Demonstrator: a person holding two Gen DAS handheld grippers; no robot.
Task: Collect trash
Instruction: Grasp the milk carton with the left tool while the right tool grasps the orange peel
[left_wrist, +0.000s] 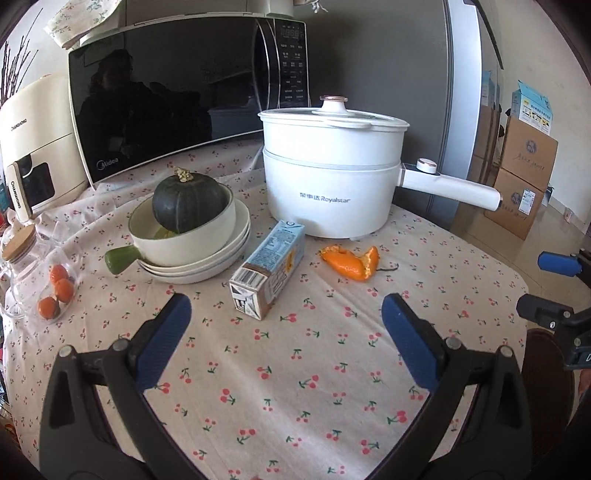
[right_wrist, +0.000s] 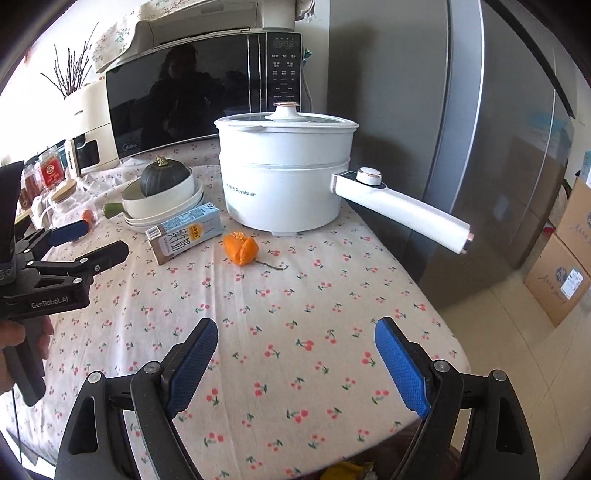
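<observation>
One carton (left_wrist: 267, 271), one peel (left_wrist: 351, 263), perhaps three plates (left_wrist: 207, 266), one squash (left_wrist: 188, 203).

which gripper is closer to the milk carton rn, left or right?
Left. The left gripper is open just short of the milk carton, almost in line with it. The right gripper is open too, further back and off to the carton's right.

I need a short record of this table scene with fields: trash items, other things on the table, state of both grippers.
trash items: milk carton lying on its side; orange peel to its right, apart from it
surface: table with cherry-print cloth
other things: white electric pot with lid on; dark green squash in a bowl on stacked plates; microwave at the back
left gripper: open, holds nothing
right gripper: open, holds nothing
collected so far: nothing; both items lie on the cloth
</observation>
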